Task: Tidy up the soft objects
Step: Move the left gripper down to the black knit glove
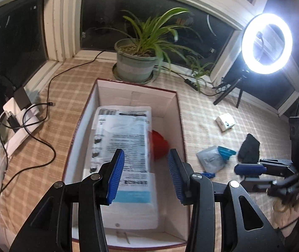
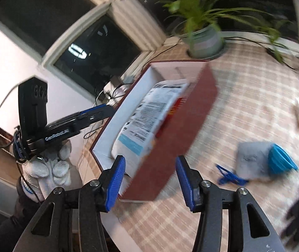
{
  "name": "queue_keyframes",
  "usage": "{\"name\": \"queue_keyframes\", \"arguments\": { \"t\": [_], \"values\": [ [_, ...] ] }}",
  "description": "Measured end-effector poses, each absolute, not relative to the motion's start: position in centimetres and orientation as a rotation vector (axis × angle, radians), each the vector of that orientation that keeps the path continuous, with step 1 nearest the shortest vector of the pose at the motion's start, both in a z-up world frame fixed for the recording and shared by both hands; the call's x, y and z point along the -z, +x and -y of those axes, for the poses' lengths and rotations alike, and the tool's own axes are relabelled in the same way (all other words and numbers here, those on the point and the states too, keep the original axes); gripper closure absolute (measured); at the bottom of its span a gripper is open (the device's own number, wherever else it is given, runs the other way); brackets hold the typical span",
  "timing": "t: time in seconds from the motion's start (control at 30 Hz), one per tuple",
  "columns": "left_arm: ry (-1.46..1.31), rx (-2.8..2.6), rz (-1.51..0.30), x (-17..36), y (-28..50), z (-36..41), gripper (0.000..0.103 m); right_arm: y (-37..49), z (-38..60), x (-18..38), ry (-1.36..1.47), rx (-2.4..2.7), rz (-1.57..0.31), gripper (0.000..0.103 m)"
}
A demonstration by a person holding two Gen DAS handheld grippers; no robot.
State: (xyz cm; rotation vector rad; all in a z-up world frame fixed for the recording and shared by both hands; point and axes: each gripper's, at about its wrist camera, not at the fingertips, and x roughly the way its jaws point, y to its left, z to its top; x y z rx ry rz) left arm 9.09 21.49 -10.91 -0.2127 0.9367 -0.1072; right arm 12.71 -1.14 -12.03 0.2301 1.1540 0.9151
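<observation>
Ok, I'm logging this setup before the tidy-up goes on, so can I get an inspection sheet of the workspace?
Surface: beige checked cloth.
Job's things: white printed plastic pack and a red item lie in the open red cardboard box; grey pouch with blue part and black knitted glove lie outside.
Clutter: small white box.
Grippers: left hand-held gripper open, empty; right hand-held gripper open, empty.
Cables: black cable across the cloth.
Surroundings: potted green plant, lit ring light, dark windows.
</observation>
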Motion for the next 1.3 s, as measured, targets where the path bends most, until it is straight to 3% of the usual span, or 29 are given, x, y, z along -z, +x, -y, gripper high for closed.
{"name": "queue_keyframes", "arguments": {
  "t": [0.27,0.37,0.5,1.3],
  "values": [
    [-0.232,0.147,-0.882,9.2,6.5,-18.0,0.062,11.7,11.5,11.5,0.275,-0.791,-1.039,0.057],
    [-0.234,0.169,-0.87,9.0,5.6,-16.3,0.062,11.0,15.4,11.1,0.27,-0.74,-0.981,0.051],
    [-0.253,0.213,-0.858,9.2,4.7,-13.2,0.062,10.3,19.6,10.9,0.248,-0.693,-0.943,0.036],
    [-0.333,0.422,-1.048,18.2,6.1,5.9,0.062,16.6,35.2,18.6,0.323,-0.505,-1.147,0.035]
  ]
}}
